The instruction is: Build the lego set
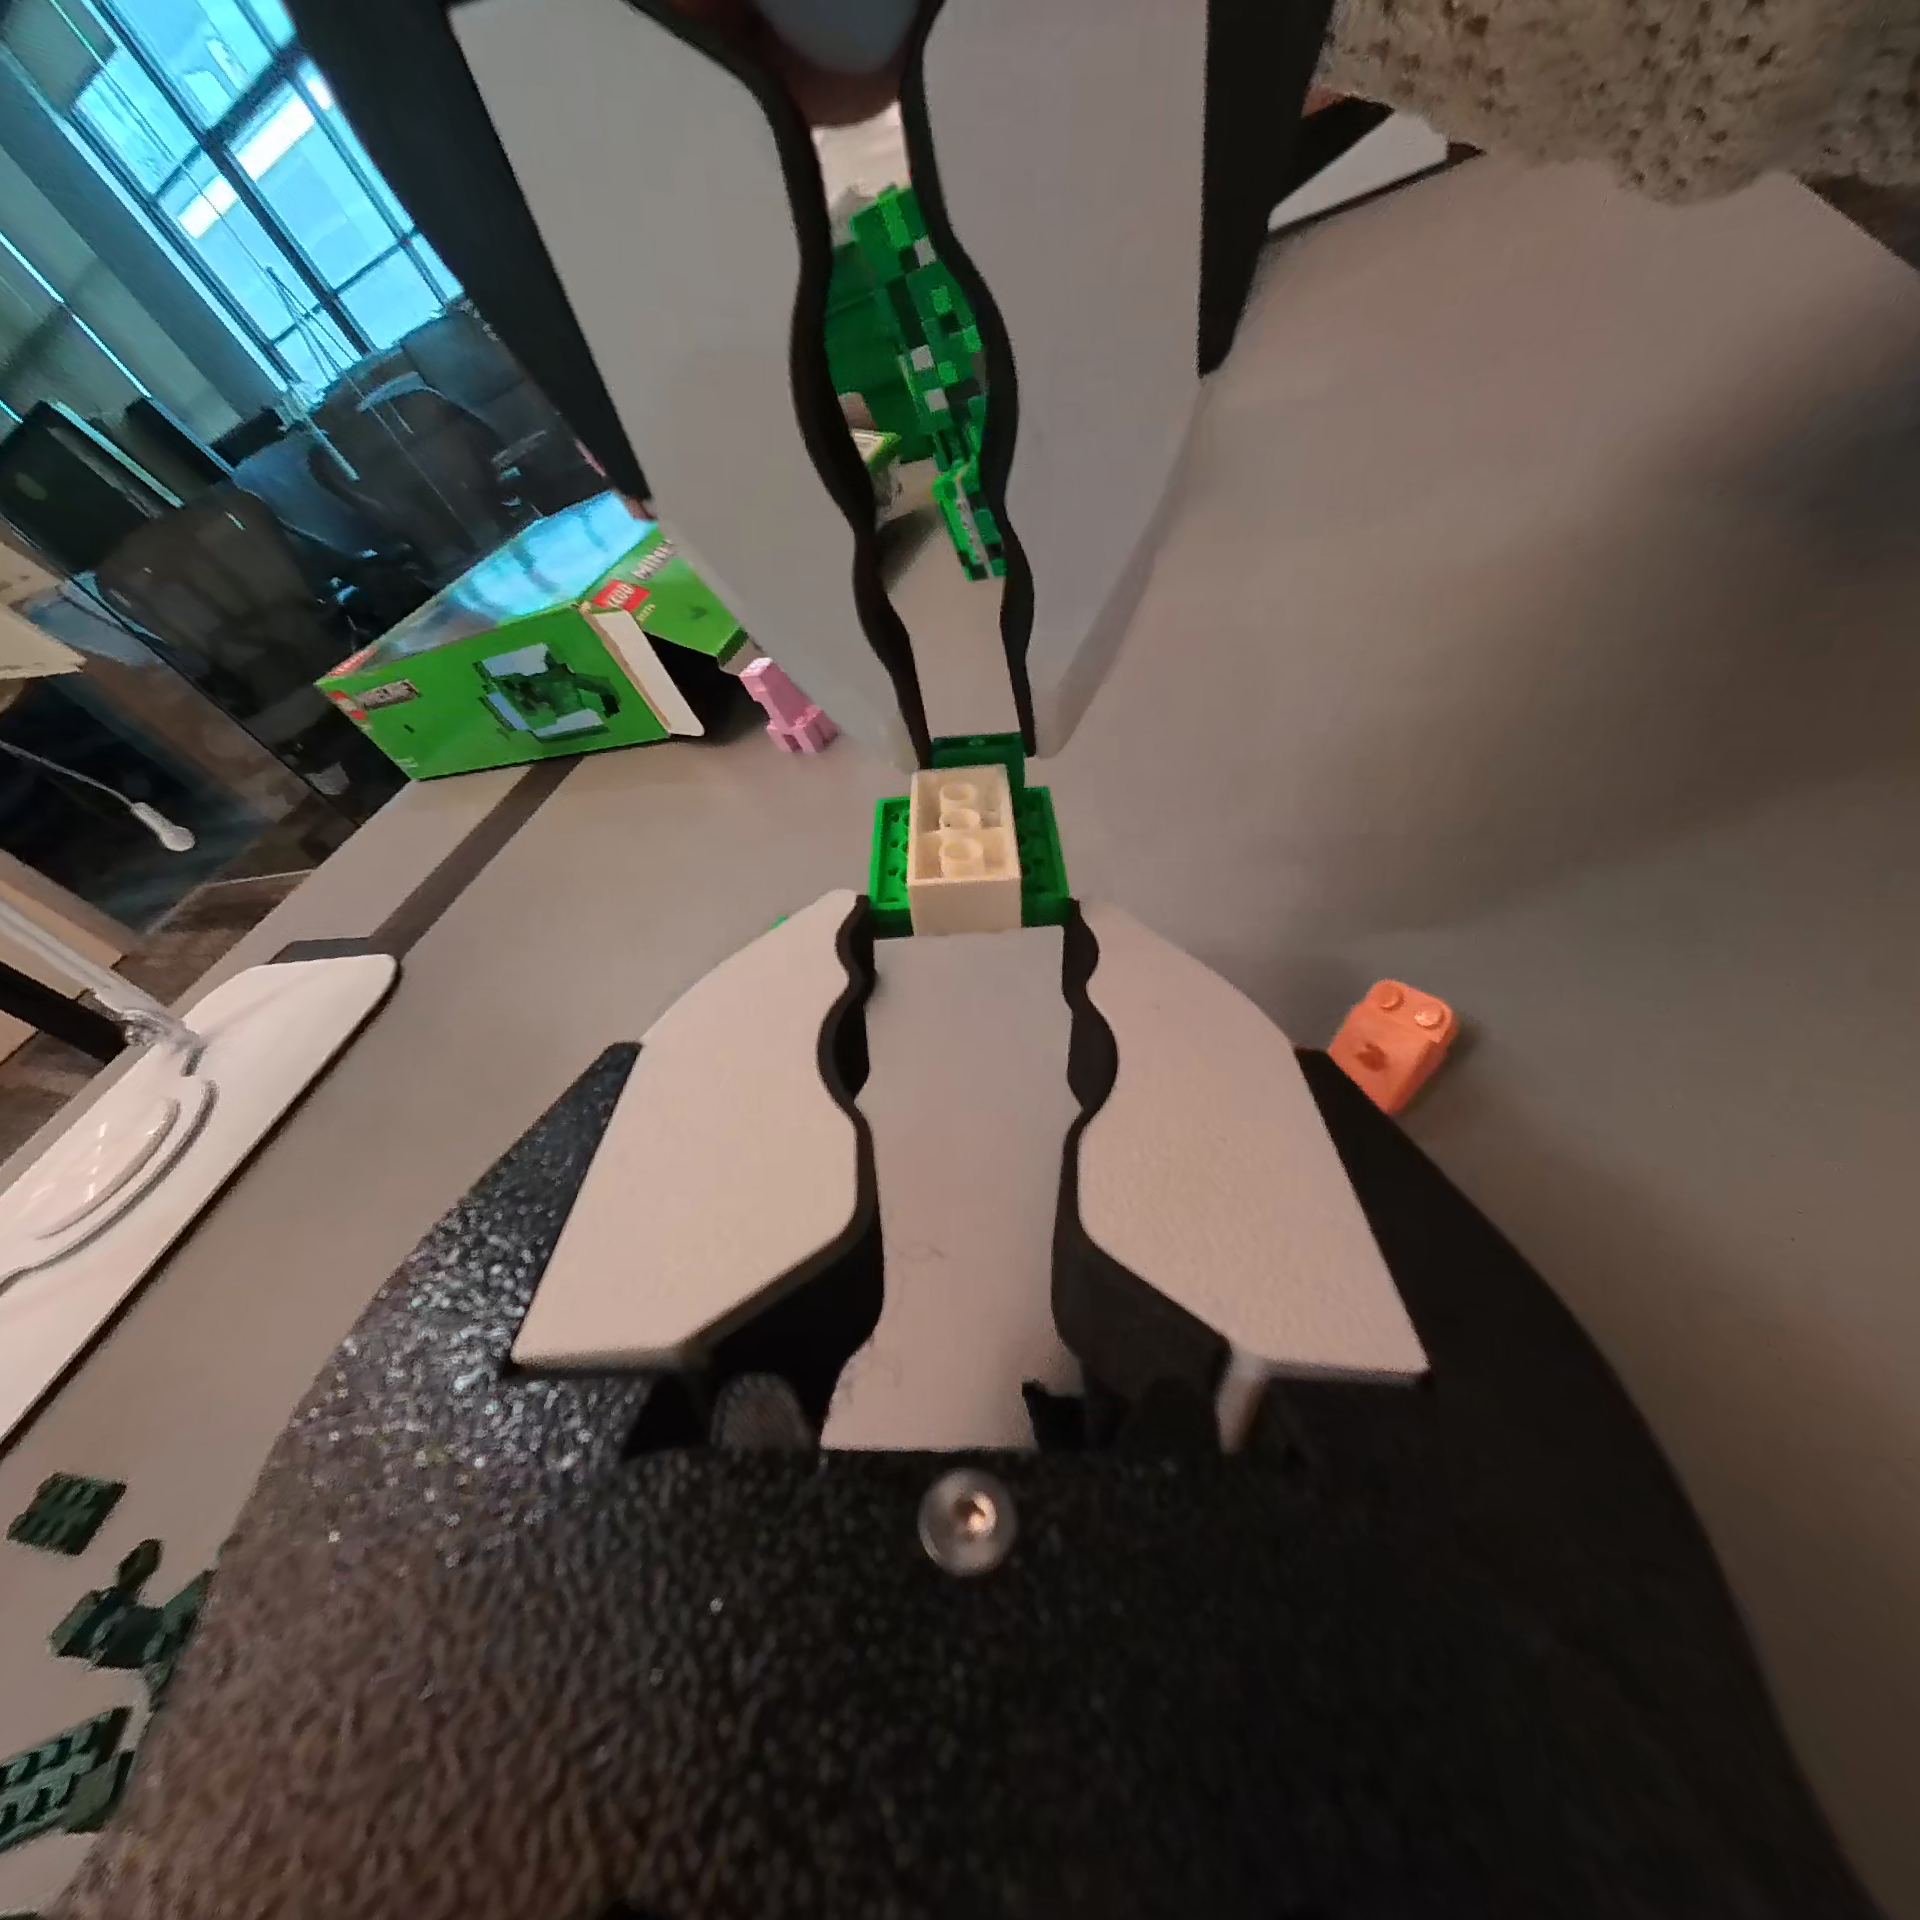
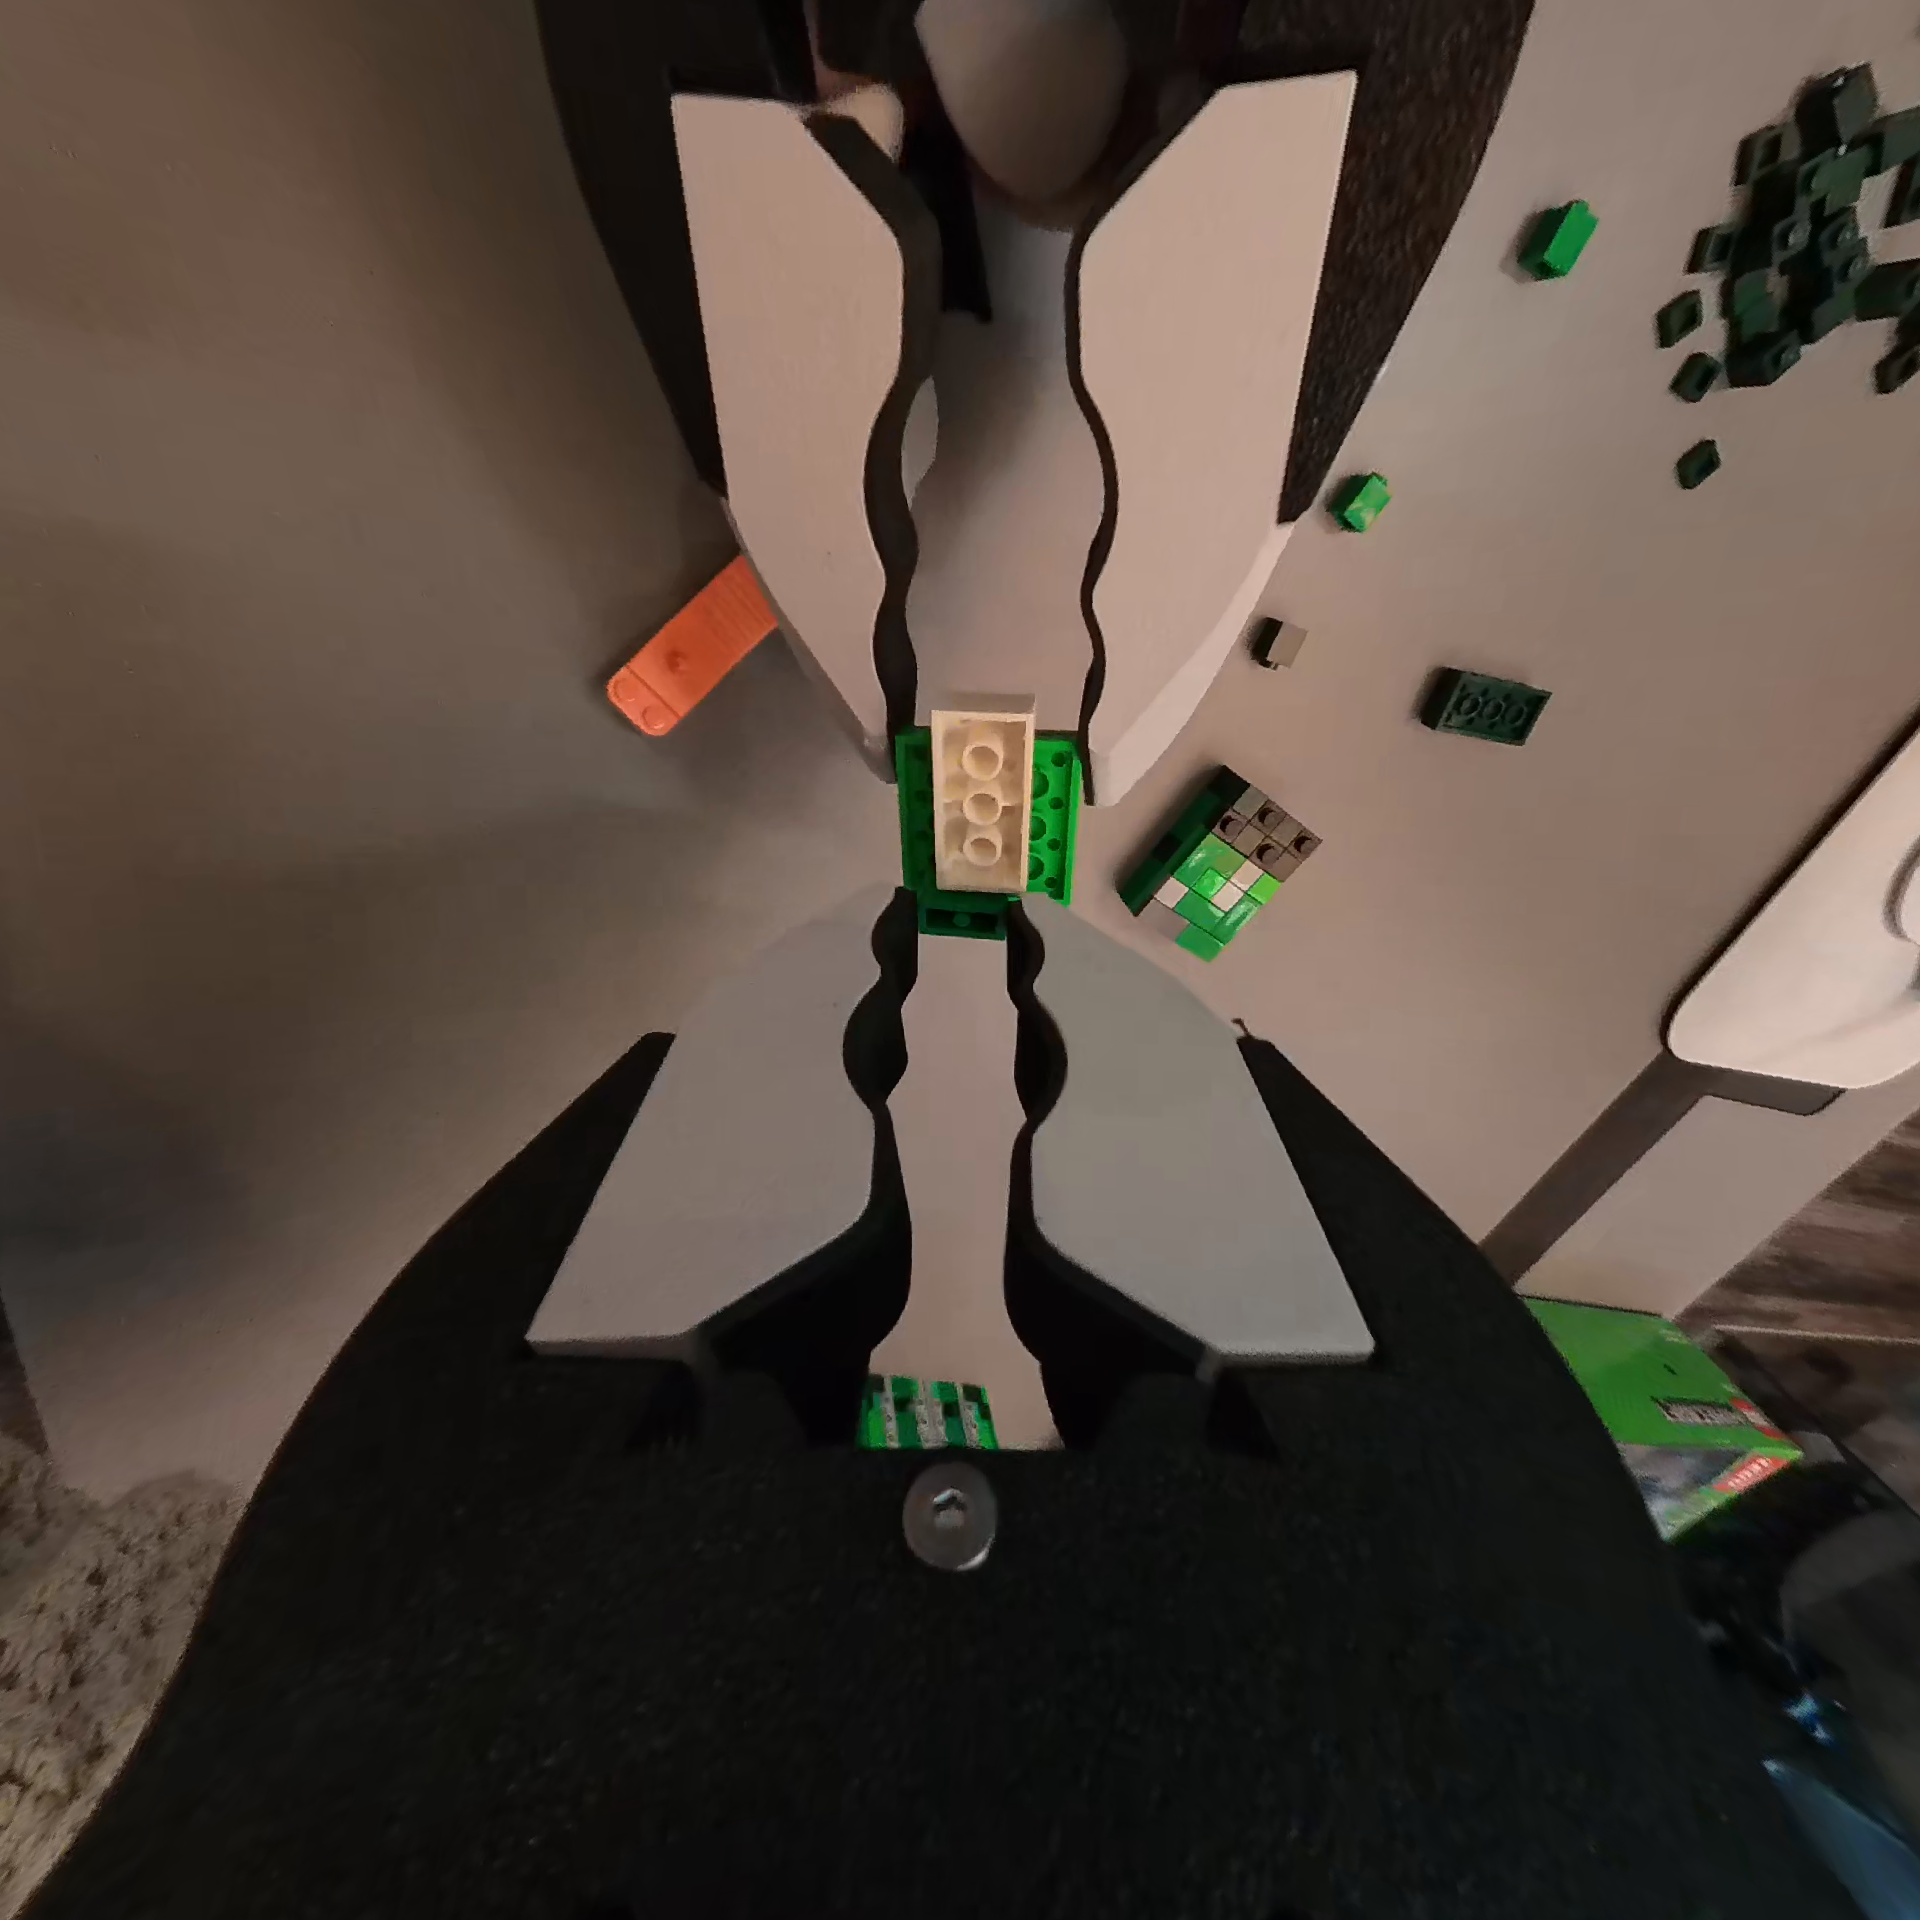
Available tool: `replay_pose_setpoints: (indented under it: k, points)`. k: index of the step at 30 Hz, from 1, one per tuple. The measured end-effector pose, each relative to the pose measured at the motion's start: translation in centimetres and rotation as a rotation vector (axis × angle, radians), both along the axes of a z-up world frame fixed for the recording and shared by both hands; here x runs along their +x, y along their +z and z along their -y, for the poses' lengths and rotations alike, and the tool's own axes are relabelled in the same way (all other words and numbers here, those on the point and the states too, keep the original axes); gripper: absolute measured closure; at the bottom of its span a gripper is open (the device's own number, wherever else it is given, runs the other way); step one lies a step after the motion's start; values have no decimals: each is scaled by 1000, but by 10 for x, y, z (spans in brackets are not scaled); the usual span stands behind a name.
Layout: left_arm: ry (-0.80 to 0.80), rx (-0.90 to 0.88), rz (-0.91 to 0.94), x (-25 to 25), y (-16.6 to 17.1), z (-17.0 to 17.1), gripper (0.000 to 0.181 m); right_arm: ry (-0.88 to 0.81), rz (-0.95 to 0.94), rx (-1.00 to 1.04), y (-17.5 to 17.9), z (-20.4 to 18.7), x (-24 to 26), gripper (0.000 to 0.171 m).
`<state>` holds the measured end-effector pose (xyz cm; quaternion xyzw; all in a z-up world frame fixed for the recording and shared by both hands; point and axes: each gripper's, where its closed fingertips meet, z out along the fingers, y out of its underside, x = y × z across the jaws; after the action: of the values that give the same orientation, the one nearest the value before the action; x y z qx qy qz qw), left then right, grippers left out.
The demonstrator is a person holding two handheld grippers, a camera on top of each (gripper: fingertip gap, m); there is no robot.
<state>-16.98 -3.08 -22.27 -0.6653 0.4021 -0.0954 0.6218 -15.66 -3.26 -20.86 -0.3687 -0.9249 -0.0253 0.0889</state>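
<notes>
- Left wrist view: a green plate (image 1: 964,862) carrying a white brick (image 1: 961,854) is gripped between the narrowly set fingertips of the left gripper (image 1: 964,920); the right gripper (image 1: 971,743) is clamped on the far edge. An orange piece (image 1: 1392,1041) and a green box (image 1: 520,681) are seen on the grey table (image 1: 1507,675).
- Right wrist view: the same plate (image 2: 1049,831) is held between both grippers, above the table (image 2: 312,831). A green mosaic panel (image 2: 1216,857) and dark green loose pieces (image 2: 1808,239) are seen at right.

left gripper (image 1: 971,920), right gripper (image 2: 961,914), tip to tip, jaws narrowed

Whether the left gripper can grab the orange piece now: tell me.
Likely not yet: the left gripper has its jaws shut on the green plate; the orange piece lies uncovered right beside it.
</notes>
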Motion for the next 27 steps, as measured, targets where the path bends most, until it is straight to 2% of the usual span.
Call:
replay_pose_setpoints:
  k: [11, 20, 27]
  points:
    - [3, 68, 87, -3, 17, 1, 146, 4, -31, 39, 12, -1, -4, 154]
    - [11, 67, 83, -4, 16, 0, 146, 1, -46, 51, 15, -1, -6, 152]
    - [27, 72, 93, -7, 17, -2, 146, -14, -167, 30, 30, 2, -13, 147]
